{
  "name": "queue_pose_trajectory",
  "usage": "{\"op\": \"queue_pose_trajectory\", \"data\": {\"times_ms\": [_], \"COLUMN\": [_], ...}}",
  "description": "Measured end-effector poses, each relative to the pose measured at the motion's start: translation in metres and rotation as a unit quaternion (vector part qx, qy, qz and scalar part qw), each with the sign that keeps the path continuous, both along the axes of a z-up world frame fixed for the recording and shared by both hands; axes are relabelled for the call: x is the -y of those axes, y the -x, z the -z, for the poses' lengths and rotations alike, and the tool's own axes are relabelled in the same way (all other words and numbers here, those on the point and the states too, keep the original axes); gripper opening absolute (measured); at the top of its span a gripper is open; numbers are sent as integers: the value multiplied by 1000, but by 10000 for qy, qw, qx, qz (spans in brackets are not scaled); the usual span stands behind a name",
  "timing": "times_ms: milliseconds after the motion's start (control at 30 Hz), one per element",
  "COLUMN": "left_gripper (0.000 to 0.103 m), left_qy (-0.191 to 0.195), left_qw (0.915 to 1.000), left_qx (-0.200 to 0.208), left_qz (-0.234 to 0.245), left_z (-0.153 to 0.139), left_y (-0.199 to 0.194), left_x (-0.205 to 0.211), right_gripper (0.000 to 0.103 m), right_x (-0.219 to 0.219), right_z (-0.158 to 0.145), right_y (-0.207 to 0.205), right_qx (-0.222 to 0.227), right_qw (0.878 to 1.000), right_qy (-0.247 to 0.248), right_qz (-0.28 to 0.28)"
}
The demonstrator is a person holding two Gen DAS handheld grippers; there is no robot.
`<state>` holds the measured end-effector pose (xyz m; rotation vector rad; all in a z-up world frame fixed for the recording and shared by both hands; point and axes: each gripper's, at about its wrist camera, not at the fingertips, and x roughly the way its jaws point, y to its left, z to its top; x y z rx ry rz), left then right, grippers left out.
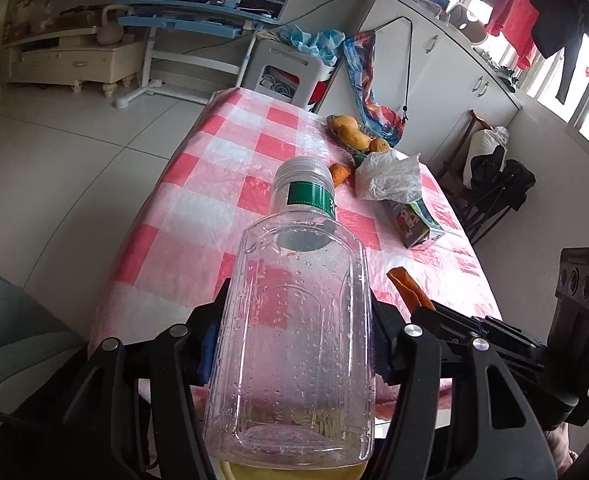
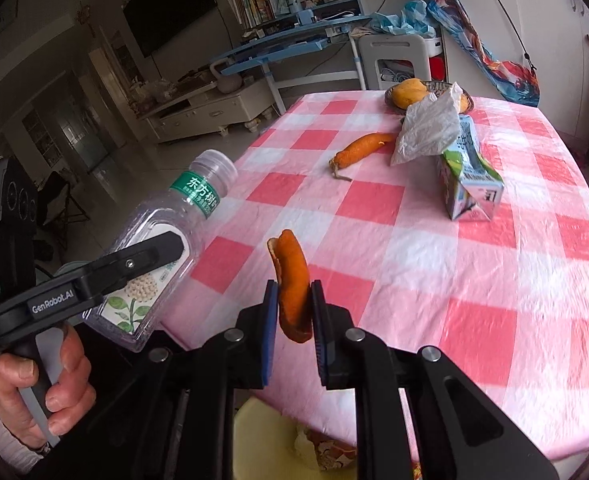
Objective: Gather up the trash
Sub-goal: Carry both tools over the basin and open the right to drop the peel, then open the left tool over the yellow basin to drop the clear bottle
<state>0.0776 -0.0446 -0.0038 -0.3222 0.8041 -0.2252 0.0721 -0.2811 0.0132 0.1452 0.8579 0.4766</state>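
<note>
Right wrist view: curled orange peel, clear bottle with green label.

My bottle hides a chunk of the counter, the yellow bin below is mostly blocked, and the carton print's too small to read.

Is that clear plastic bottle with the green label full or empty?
Empty. The bottle, capped and gripped in the left tongs, shows the checked tablecloth straight through its walls, with only droplets clinging inside.
</note>
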Motion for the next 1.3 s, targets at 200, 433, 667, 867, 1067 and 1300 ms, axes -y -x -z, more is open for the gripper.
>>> {"op": "queue_pose_trajectory", "data": {"times_ms": [200,433,667,867,1067,1300], "left_gripper": [56,56,56,56,57,58], "left_qy": [-137,-296,-419,-490,-688,-1018], "left_qw": [9998,9990,9982,9972,9932,9827], "left_qx": [91,139,148,10,-279,-757], "left_qz": [126,291,400,565,893,1351], "left_z": [-7,-13,-14,-5,13,36], "left_y": [38,71,95,112,125,134], "left_x": [8,15,18,24,37,56], "right_gripper": [17,17,22,42,54,65], "right_x": [1,-1,0,17,32,40], "right_z": [3,13,25,23,16,14], "right_y": [45,76,93,98,104,105], "right_qx": [-54,-185,-351,-238,46,169], "right_qw": [10000,9998,9992,9982,9954,9926], "right_qy": [-15,72,139,-125,-335,-334], "right_qz": [-12,-51,113,529,900,1152]}}
